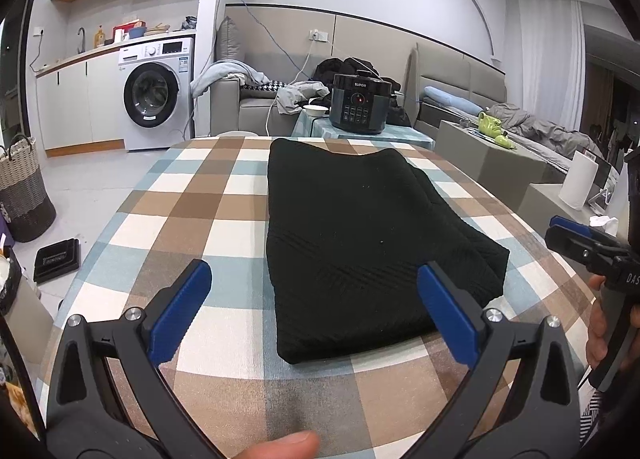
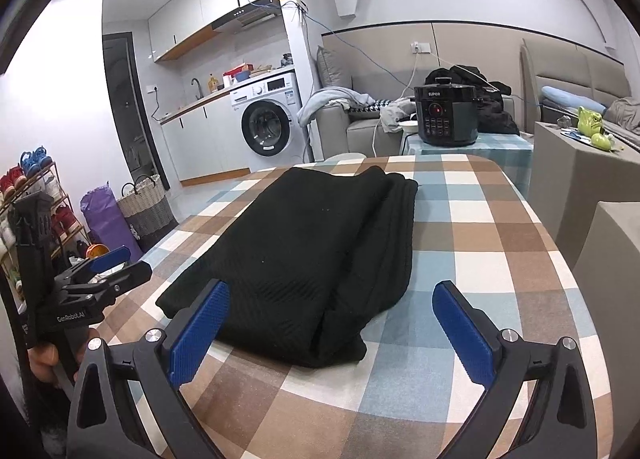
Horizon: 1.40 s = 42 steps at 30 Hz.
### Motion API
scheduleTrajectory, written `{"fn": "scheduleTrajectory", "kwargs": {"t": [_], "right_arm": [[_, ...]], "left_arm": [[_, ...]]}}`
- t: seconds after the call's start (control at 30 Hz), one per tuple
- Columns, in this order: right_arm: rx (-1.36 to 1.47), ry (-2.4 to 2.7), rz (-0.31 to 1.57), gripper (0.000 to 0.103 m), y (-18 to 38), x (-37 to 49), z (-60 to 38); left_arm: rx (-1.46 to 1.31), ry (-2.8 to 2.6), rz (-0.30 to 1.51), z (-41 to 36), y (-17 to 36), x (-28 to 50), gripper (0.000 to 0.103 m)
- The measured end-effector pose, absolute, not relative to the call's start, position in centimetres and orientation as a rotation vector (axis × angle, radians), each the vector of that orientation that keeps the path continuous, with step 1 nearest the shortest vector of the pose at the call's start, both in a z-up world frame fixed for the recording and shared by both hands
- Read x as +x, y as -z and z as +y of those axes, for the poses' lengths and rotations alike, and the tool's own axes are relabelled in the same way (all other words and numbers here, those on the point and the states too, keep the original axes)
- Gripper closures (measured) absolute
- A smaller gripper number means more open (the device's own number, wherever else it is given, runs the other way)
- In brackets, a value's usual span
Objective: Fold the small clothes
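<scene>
Left claw [image 1: 314, 307]: jaws spread wide, blue pads well apart, nothing held; it hovers over the near edge of the table, the near end of the garment showing between its fingers without touching them.
Right claw [image 2: 330, 323]: jaws just as wide, nothing held; it hovers at the near edge too, the garment's near right corner lying between its pads, untouched.
Hands: a thumb tip [image 1: 280, 449] shows at the bottom of the left view; fingers [image 1: 598, 335] wrap the right claw's handle at the right edge of that view.
Garment: black knitted garment [image 1: 352, 243], folded into a long flat block, lying down the middle of the table from near the near edge towards the far edge; a second layer peeks out along its right side.
Table: checked cloth [image 1: 192, 211] in brown, blue and cream covers it.
Beyond the far edge: black cooker [image 1: 360, 103] on a small side table, white bowl [image 1: 316, 111] beside it, sofa behind.
Far left: washing machine [image 1: 156, 93]; woven basket [image 1: 22, 187] on the floor.
</scene>
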State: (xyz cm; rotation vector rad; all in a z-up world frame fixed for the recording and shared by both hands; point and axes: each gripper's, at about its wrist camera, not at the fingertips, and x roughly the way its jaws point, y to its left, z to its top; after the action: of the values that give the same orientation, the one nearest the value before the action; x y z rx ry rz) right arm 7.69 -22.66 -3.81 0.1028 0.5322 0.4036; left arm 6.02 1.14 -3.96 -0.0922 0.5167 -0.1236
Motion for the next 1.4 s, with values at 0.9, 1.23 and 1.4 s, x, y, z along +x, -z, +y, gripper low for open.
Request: {"fn": "scheduleTrajectory", "kwargs": {"t": [0.9,1.23,1.4], "right_arm": [[0.008,-0.389,0.428,0.0,4.7,6.5,-21.7],[0.036,-0.38,0.427,0.0,4.7,6.7,-22.3],[0.042,-0.38,0.429,0.0,4.8,6.7,-22.4]], "left_arm": [[-0.08,0.164,0.436,1.4,4.6,5.2,0.001],[-0.087,0.171,0.432,1.5,4.5,5.1,0.001],[-0.088,0.169,0.432,1.5,4.6,5.1,0.001]]}}
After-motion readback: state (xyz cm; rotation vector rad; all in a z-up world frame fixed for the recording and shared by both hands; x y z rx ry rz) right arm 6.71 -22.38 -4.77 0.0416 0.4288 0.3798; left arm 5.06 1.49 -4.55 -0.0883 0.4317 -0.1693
